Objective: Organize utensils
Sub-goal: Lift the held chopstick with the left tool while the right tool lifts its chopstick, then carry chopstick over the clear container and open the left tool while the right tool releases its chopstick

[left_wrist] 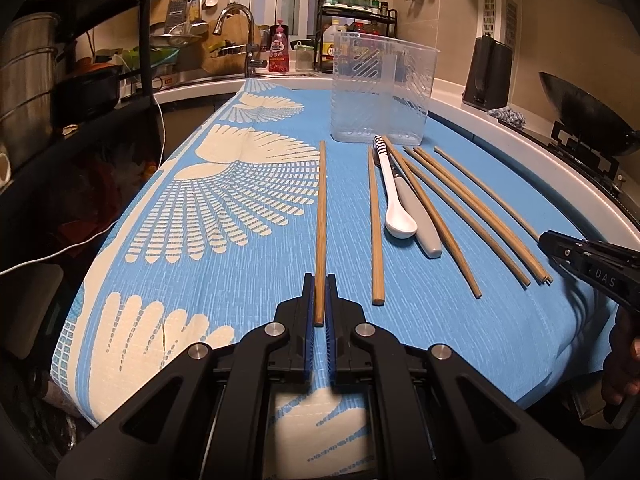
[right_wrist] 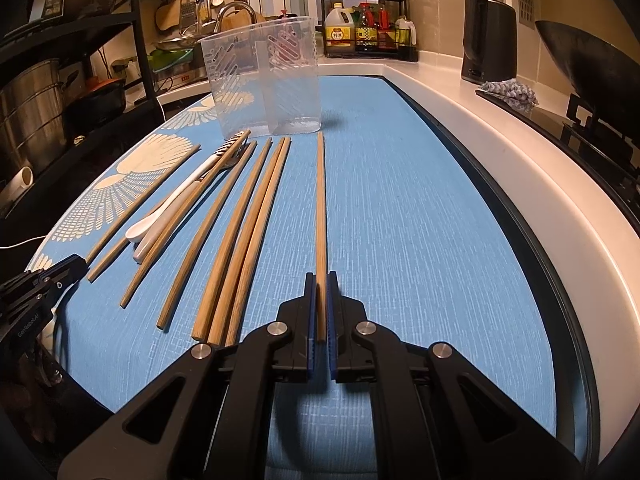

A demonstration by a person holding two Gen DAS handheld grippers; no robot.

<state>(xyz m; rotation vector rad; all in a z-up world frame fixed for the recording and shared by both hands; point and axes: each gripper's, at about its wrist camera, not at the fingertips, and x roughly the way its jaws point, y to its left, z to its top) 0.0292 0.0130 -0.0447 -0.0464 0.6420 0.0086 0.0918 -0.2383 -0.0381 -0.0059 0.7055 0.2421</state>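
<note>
My left gripper (left_wrist: 319, 280) is shut on the near end of a wooden chopstick (left_wrist: 321, 216) that lies along the blue cloth, pointing away from me. My right gripper (right_wrist: 320, 278) is shut the same way on another chopstick (right_wrist: 320, 200), the rightmost one. Between them lie several loose chopsticks (right_wrist: 248, 232), a white spoon (left_wrist: 394, 200) with a striped handle, and a grey-handled utensil (left_wrist: 420, 220) partly under the spoon. A clear plastic holder (left_wrist: 380, 88) stands upright at the far end of the row, empty as far as I can see.
The blue cloth with cream fan prints (left_wrist: 224, 184) covers the counter. A white counter edge (right_wrist: 520, 168) curves along the right, with a wok on the stove (right_wrist: 584, 64), a black kettle (right_wrist: 490, 36) and a bottle rack (right_wrist: 366, 28). Sink and faucet (left_wrist: 240, 36) sit behind; shelves with pots at left.
</note>
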